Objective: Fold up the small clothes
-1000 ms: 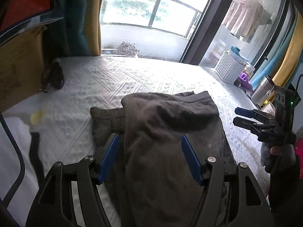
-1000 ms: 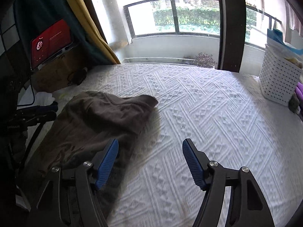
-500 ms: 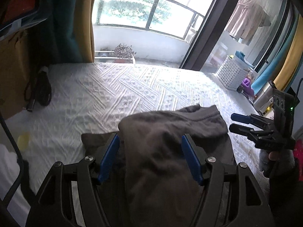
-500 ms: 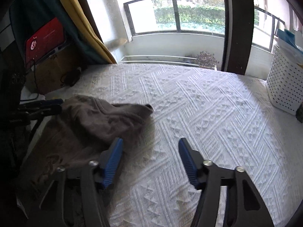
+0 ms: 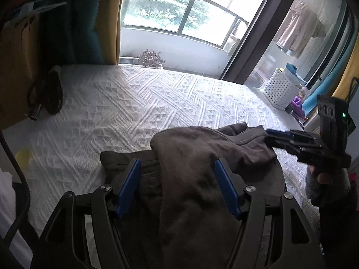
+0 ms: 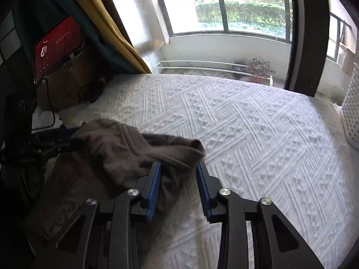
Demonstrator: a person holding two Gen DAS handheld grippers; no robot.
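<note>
A dark brown garment [image 5: 197, 179] lies crumpled near the front edge of the white quilted bed [image 5: 134, 103]. My left gripper [image 5: 177, 163] hovers over it, open wide, with the cloth passing under and between its blue pads. My right gripper [image 6: 178, 165] is at the garment's [image 6: 125, 154] far right corner. Its jaws are closing, and a bunched fold of the cloth fills the gap between the pads. The left wrist view shows the right gripper [image 5: 268, 136] with its tips at the raised hem, a hand behind it. At the left of the right wrist view is the left gripper [image 6: 74, 135].
A white lattice basket [image 5: 280, 92] stands at the bed's right edge, with small items beside it. Black cables [image 5: 49, 94] lie at the back left by a cardboard box. A balcony window lies beyond the bed. A white cloth [image 5: 6, 192] sits at the near left.
My right gripper has moved left onto the garment's corner and its jaws have narrowed around the cloth. The garment's far edge is bunched higher. My left gripper has edged forward over it.
</note>
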